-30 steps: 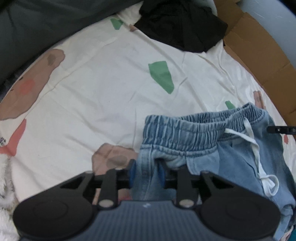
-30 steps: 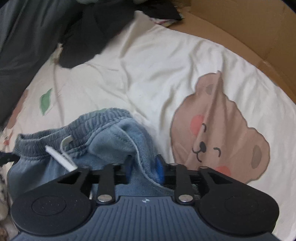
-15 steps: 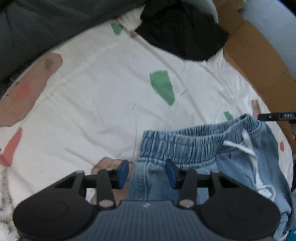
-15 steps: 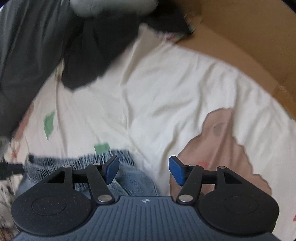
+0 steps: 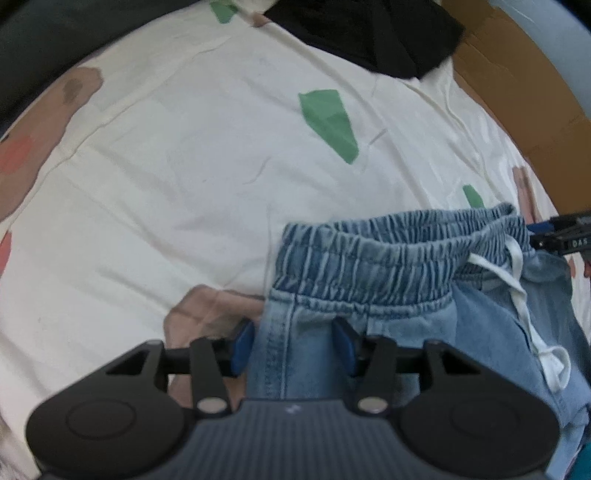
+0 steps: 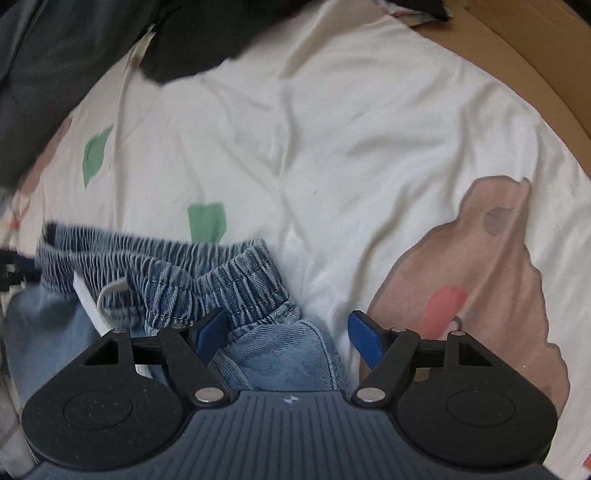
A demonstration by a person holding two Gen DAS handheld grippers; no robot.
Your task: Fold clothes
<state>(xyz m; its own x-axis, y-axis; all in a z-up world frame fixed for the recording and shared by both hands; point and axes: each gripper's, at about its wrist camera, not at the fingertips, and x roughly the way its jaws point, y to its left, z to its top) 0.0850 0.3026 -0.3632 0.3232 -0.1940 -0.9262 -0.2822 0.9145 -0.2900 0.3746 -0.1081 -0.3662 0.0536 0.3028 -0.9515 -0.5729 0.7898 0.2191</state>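
two tools (image 5: 293,345) (image 6: 288,334) opening over one pair of jeans (image 5: 388,266).

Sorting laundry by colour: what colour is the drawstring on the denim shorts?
White; the drawstring shows best in the left wrist view.

You are getting soft, even, diffuse light; no glare, no hard shadows. Fisheye is bending both views strongly, corners going black. Bedsheet (image 5: 184,166) is reading bright, slightly washed. Right wrist view is smearing with motion blur, worst along top and left edge. Black garment (image 5: 373,33) is losing detail in darkness.
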